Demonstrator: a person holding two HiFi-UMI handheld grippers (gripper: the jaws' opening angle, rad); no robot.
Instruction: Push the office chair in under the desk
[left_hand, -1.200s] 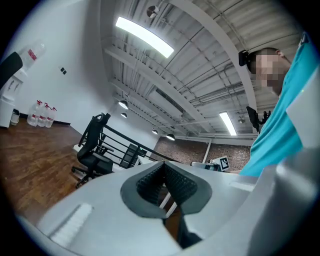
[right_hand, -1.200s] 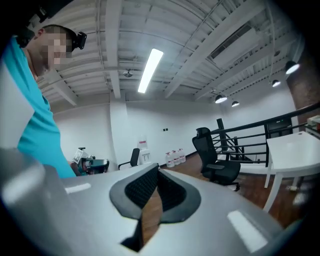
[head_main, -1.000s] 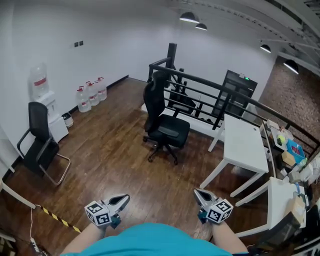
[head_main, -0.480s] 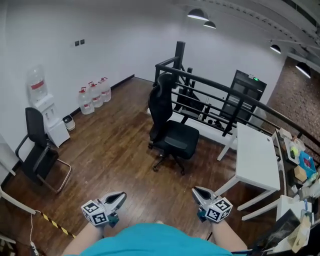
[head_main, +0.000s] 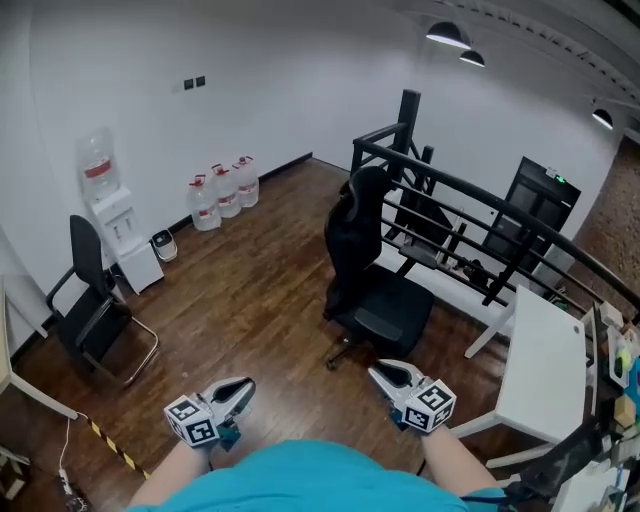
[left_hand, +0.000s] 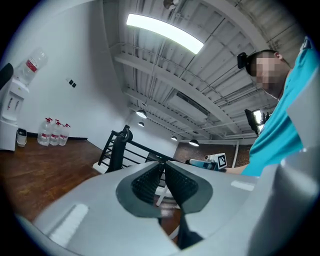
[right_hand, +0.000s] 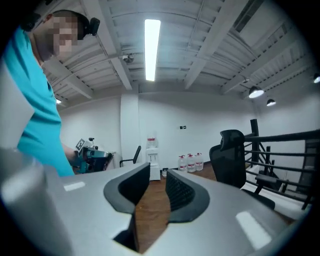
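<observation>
The black office chair (head_main: 372, 268) stands on the wood floor, its back turned toward the left, apart from the white desk (head_main: 545, 365) at the right edge. In the right gripper view the chair (right_hand: 231, 159) is off to the right. My left gripper (head_main: 241, 387) is held low in front of me with its pads together and empty (left_hand: 162, 165). My right gripper (head_main: 378, 372) is just short of the chair's base. Its jaws have just been opening and now stand a little apart with nothing between them (right_hand: 156, 172).
A black railing (head_main: 470, 215) runs behind the chair, with a dark cabinet (head_main: 540, 200) beyond it. A water dispenser (head_main: 108, 215), water bottles (head_main: 222, 190) and a black visitor chair (head_main: 95, 300) line the left wall. Striped tape (head_main: 105, 440) lies on the floor.
The office chair has come nearer, now just ahead of my right gripper. The desk has slid toward the right edge. The right jaws have parted.
</observation>
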